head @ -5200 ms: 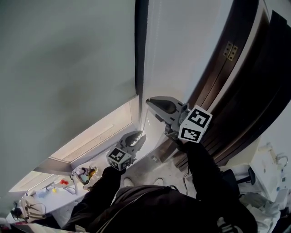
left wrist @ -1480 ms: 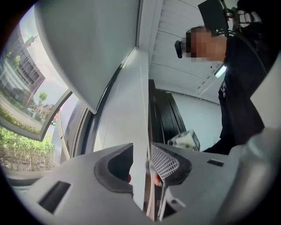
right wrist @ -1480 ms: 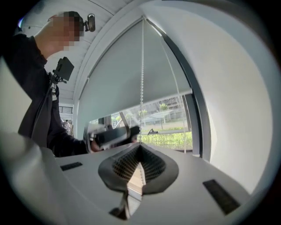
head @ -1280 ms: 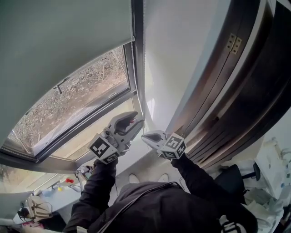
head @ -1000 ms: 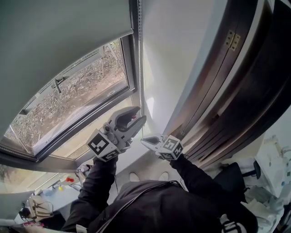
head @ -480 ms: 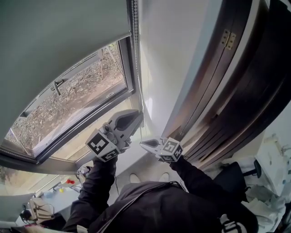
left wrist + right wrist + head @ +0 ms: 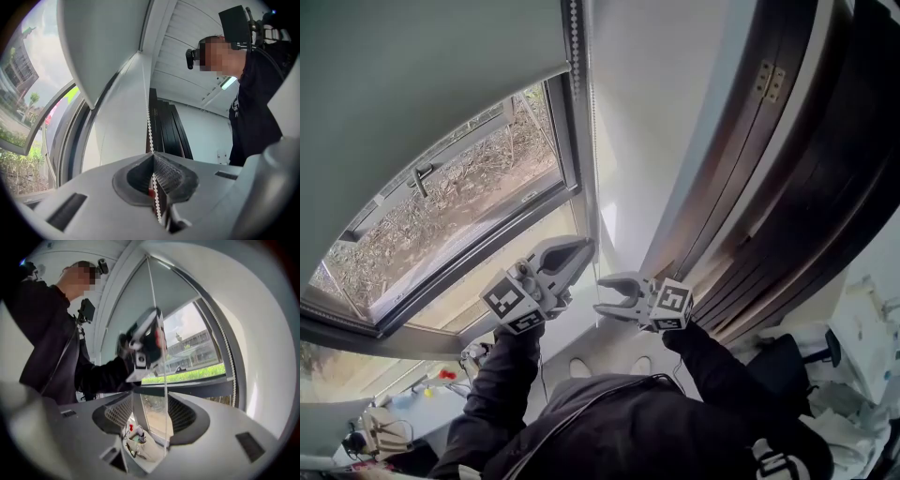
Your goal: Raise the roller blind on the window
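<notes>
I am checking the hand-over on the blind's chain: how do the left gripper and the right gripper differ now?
The left gripper has just closed and is shut on the bead chain; the right gripper has just opened, with the chain running free between its jaws. In the head view the left gripper sits slightly higher than the right gripper. Both are at the blind's chain.
</notes>
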